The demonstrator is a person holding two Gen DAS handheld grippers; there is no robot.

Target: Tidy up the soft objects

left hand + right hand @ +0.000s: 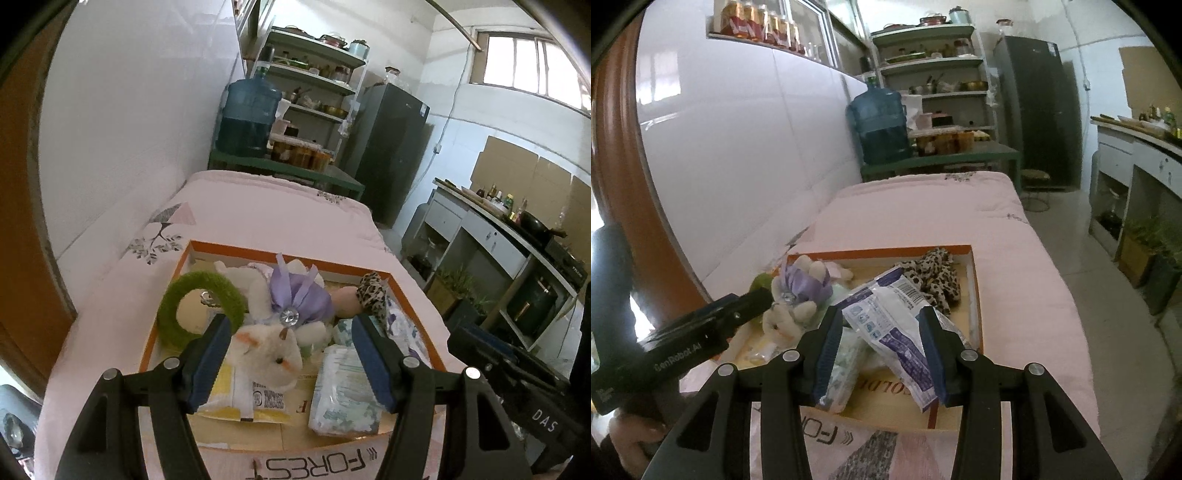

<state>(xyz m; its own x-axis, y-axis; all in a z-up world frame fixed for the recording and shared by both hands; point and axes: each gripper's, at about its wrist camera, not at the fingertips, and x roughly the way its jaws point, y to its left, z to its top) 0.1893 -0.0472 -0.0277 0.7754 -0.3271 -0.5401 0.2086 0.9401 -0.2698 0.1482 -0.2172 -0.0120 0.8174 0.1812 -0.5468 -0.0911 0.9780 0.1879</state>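
An orange-rimmed box point(258, 254) sits on the pink bed and holds soft things. In the left wrist view my left gripper point(291, 363) is open, its jaws on either side of a white plush toy point(266, 350) with a purple bow point(303, 299). A green fuzzy ring point(199, 306), a leopard-print cloth point(373, 291) and a tissue pack point(347, 395) lie around it. In the right wrist view my right gripper point(881, 354) holds a blue-and-white plastic packet point(894, 321) between its jaws, above the box point(977, 295). The plush toy point(790, 314) and the leopard-print cloth point(934, 273) show there too.
The pink bed point(266, 214) runs ahead to a green table with a blue water jug point(247, 118). Shelves and a dark fridge point(391, 147) stand behind. A white wall is on the left, a kitchen counter point(498, 236) on the right across the floor.
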